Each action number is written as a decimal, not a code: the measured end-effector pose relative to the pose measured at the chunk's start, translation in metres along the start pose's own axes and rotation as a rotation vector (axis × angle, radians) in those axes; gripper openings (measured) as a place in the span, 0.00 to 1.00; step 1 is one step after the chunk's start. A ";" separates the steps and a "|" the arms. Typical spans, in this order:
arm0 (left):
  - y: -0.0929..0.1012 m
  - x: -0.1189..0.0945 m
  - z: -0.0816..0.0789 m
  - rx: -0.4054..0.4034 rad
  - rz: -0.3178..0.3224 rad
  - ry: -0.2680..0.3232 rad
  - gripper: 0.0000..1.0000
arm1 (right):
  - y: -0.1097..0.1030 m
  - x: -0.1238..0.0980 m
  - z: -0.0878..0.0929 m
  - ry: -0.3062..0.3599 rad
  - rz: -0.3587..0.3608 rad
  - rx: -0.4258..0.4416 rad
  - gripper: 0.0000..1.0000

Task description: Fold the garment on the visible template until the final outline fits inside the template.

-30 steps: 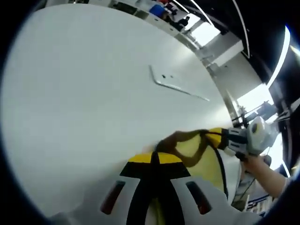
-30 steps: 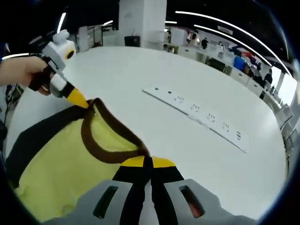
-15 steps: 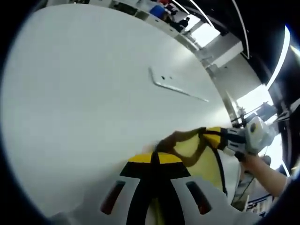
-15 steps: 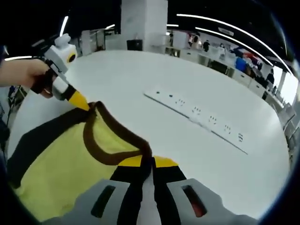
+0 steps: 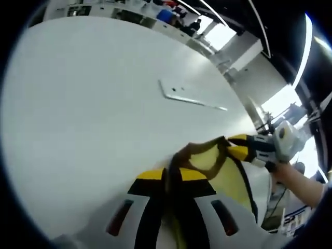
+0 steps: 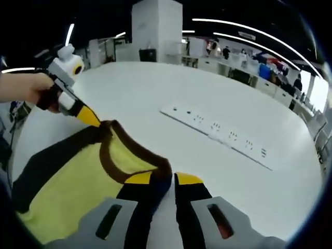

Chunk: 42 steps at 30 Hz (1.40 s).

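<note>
A yellow garment [image 6: 67, 181] with a brown collar [image 6: 129, 150] and black trim hangs slack between my two grippers over the white table [image 6: 155, 88]. In the right gripper view my right gripper [image 6: 163, 179] is shut on the collar, with dark fabric between its yellow tips. In that view my left gripper [image 6: 96, 120] comes in from the left and pinches the collar's far end, with a hand behind it. In the left gripper view my left gripper [image 5: 171, 174] is shut on the garment [image 5: 218, 166]. There my right gripper [image 5: 231, 141] grips the collar from the right.
A long white socket strip [image 6: 218, 129] lies flat in the table beyond the garment, and it appears in the left gripper view as the socket strip [image 5: 187, 96]. Bare table top [image 5: 78, 104] spreads to the left. Desks, a pillar and people stand far behind.
Both views have shifted slightly with the hands. My right gripper's tips stand a little wider apart around the collar than a second ago. The garment stays held at both ends.
</note>
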<state>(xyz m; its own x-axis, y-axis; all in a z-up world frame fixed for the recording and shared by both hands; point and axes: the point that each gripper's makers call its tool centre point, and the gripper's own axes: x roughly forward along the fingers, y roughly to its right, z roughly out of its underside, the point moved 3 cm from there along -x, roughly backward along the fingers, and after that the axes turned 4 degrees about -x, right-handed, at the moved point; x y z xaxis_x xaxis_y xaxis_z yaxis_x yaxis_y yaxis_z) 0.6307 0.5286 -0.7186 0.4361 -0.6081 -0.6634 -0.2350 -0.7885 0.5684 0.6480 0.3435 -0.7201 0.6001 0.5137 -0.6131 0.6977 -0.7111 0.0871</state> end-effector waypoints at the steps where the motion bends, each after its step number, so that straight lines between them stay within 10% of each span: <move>1: 0.001 -0.001 0.000 0.003 0.002 0.002 0.09 | 0.001 -0.001 0.000 0.003 0.001 0.000 0.16; 42: 0.029 -0.069 0.056 0.261 0.070 0.088 0.58 | -0.061 -0.104 0.010 0.133 -0.038 0.088 0.63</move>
<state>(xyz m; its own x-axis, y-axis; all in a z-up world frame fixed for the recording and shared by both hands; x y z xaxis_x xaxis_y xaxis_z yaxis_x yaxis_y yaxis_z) 0.5451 0.5420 -0.6838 0.4824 -0.6603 -0.5756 -0.4777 -0.7491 0.4589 0.5391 0.3284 -0.6700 0.6248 0.5958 -0.5046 0.6873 -0.7264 -0.0067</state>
